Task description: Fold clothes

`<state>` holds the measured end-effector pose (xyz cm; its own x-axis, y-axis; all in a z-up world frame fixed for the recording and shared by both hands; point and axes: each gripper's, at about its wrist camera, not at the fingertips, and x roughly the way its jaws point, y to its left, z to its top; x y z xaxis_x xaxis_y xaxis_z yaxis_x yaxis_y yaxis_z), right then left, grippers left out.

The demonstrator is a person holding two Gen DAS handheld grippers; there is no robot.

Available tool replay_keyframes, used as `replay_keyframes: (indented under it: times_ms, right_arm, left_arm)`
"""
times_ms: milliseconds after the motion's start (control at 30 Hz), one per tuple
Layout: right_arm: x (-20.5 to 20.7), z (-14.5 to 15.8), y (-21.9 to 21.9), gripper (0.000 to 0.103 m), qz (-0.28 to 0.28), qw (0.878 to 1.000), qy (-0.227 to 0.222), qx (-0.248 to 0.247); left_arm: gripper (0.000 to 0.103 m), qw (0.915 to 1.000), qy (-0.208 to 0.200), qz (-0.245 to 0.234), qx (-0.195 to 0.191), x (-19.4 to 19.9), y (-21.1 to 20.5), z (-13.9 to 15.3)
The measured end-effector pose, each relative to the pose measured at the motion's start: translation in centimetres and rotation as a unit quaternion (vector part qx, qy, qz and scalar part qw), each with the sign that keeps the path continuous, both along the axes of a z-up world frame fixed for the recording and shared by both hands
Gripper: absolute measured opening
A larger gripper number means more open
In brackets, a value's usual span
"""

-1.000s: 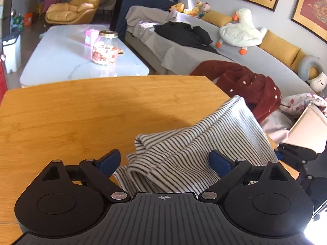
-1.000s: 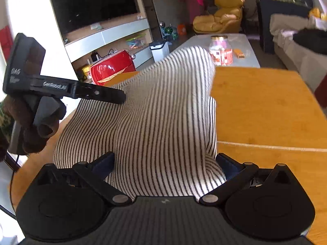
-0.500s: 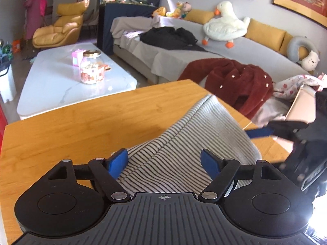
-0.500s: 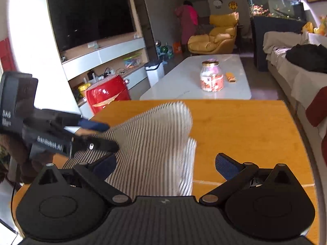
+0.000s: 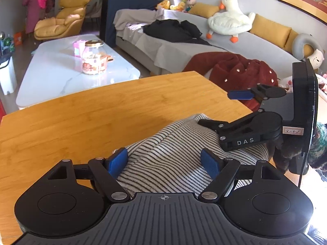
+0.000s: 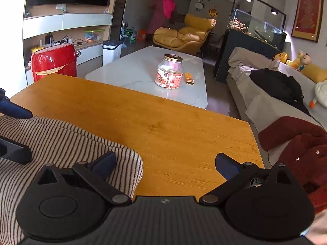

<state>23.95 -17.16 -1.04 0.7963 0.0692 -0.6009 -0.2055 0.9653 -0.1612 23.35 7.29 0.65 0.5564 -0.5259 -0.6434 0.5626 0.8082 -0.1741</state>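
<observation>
A black-and-white striped garment (image 5: 169, 159) lies folded in a low heap on the wooden table (image 5: 85, 118). It also shows in the right wrist view (image 6: 57, 143) at the lower left. My left gripper (image 5: 164, 162) is open, its blue pads on either side of the cloth just above it. My right gripper (image 6: 165, 163) is open and empty over bare table, its left finger at the garment's right edge. The right gripper also shows in the left wrist view (image 5: 220, 108), open, its lower finger resting on the cloth.
A white coffee table (image 6: 147, 71) with a glass jar (image 6: 169, 71) stands beyond the far table edge. A grey sofa (image 5: 204, 47) holds a red coat (image 5: 235, 69), black clothes and a plush duck. A red drum-shaped container (image 6: 53, 63) stands at the left.
The raised striped cloth has come down onto the table into a folded heap. Both grippers have lowered with it. The right gripper has shifted right, off the cloth.
</observation>
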Motion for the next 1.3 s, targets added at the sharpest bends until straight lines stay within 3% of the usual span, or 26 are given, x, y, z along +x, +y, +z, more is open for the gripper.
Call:
replay_keyframes:
  times_ms: [300, 367, 467, 567, 667, 767, 833, 867, 900, 967, 1033, 1167, 1300]
  right_arm:
    - [-1.7, 0.6, 0.0, 0.103, -0.001, 1.0, -0.008, -0.006]
    - [-2.7, 1.8, -1.4, 0.103, 0.009, 0.999, 0.006, 0.032]
    - [-4.8, 3.2, -4.7, 0.103, 0.006, 0.988, 0.05, 0.144]
    - [-6.8, 2.4, -7.4, 0.103, -0.002, 0.956, 0.128, 0.265]
    - [-7.5, 0.2, -6.6, 0.102, 0.011, 0.925, 0.18, 0.336]
    - [-8.3, -1.9, -5.9, 0.088, 0.024, 0.885, 0.23, 0.404]
    - [-8.8, -3.3, -5.4, 0.085, 0.032, 0.854, 0.262, 0.447]
    - [-9.0, -4.0, -5.1, 0.075, 0.036, 0.838, 0.278, 0.468]
    - [-8.8, -4.3, -4.9, 0.065, 0.035, 0.833, 0.282, 0.475]
    - [-7.5, -4.2, -4.8, 0.058, 0.023, 0.844, 0.27, 0.464]
    - [-6.0, -3.6, -4.9, 0.058, 0.013, 0.861, 0.253, 0.442]
    - [-3.6, -1.2, -4.6, 0.058, 0.012, 0.923, 0.176, 0.342]
    - [-1.8, 0.5, -3.3, 0.067, 0.002, 0.966, 0.102, 0.239]
  left_arm:
    - [0.087, 1.0, 0.002, -0.005, -0.006, 0.5, 0.1, -0.5]
    - [0.09, 1.0, 0.004, -0.003, -0.007, 0.6, 0.2, -0.6]
    - [0.094, 0.9997, 0.018, 0.003, -0.017, 1.1, 0.9, -0.7]
    - [0.091, 0.9983, 0.018, 0.004, -0.056, 1.4, 2.2, 0.4]
    - [0.095, 0.9946, 0.01, -0.008, -0.103, 1.9, 3.5, 2.0]
    - [0.096, 0.9937, 0.032, -0.013, -0.106, 3.3, 3.2, 1.5]
    - [0.096, 0.9932, 0.065, -0.012, -0.095, 4.6, 2.6, -0.2]
    - [0.096, 0.993, 0.081, -0.01, -0.086, 5.1, 2.3, -1.2]
    - [0.096, 0.9926, 0.09, -0.008, -0.081, 5.4, 2.3, -1.9]
    - [0.097, 0.9885, 0.11, 0.0, -0.104, 5.4, 2.9, -2.7]
    - [0.095, 0.9876, 0.113, 0.007, -0.109, 4.7, 3.6, -2.8]
    - [0.095, 0.9901, 0.106, 0.019, -0.09, 1.9, 3.9, -2.6]
    - [0.097, 0.9891, 0.108, 0.0, -0.1, -1.1, 2.5, -2.5]
